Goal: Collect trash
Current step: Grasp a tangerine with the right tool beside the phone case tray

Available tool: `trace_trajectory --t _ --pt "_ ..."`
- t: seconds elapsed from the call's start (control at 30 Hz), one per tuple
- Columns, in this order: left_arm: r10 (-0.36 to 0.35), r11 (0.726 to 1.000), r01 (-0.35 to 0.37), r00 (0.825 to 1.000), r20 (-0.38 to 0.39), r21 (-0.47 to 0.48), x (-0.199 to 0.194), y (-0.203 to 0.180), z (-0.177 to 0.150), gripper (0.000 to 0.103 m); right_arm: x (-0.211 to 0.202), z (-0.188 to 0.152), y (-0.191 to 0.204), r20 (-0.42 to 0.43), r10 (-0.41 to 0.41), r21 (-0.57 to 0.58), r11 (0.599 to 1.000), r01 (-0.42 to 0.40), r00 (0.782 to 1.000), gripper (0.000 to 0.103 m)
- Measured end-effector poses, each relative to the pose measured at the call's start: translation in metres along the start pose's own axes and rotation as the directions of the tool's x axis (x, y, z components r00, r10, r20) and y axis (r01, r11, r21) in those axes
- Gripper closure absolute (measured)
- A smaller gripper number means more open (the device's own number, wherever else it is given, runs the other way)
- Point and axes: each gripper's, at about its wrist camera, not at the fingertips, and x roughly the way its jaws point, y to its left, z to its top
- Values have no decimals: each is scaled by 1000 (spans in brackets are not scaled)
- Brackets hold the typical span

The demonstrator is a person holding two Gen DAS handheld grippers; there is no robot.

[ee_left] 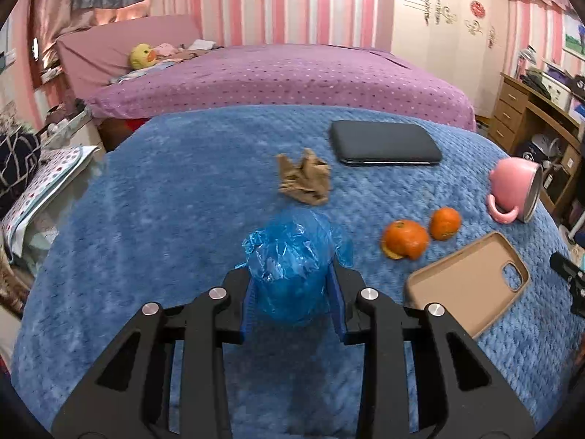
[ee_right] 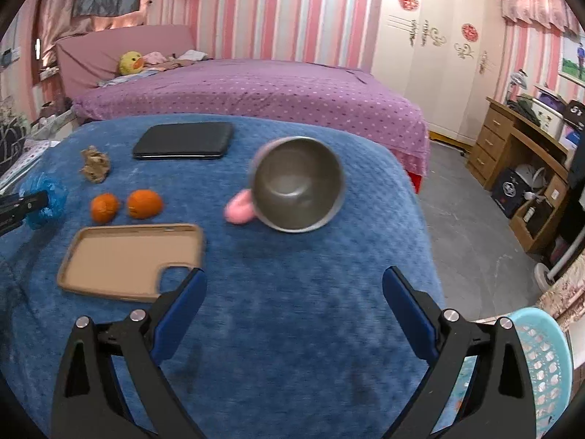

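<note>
Pinching blue plastic wad (ee_left: 292,270) in left gripper (ee_left: 294,292), jaws clamped; lift straight, avoid peel (ee_left: 404,243) at three o'clock; right gripper (ee_right: 294,303) wide, empty

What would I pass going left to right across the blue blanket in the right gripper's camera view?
Blue plastic bag → crumpled brown paper → smaller orange peel → larger orange peel → pink mug lying on its side.

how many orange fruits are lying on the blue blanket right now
2. One orange fruit, its peel partly split, lies right of the blue plastic bag; the other orange fruit sits beside it, toward the pink mug.
</note>
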Motion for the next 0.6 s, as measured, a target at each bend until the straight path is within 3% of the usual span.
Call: trace_trajectory --t 0.37,0.6 --pt "71 997 -72 995 65 14 -1 29 9 72 24 25 94 2 130 -78 988 -129 992 11" --pt "49 997 -47 999 22 -58 16 53 15 72 51 39 151 -54 196 -161 966 -202 979 40"
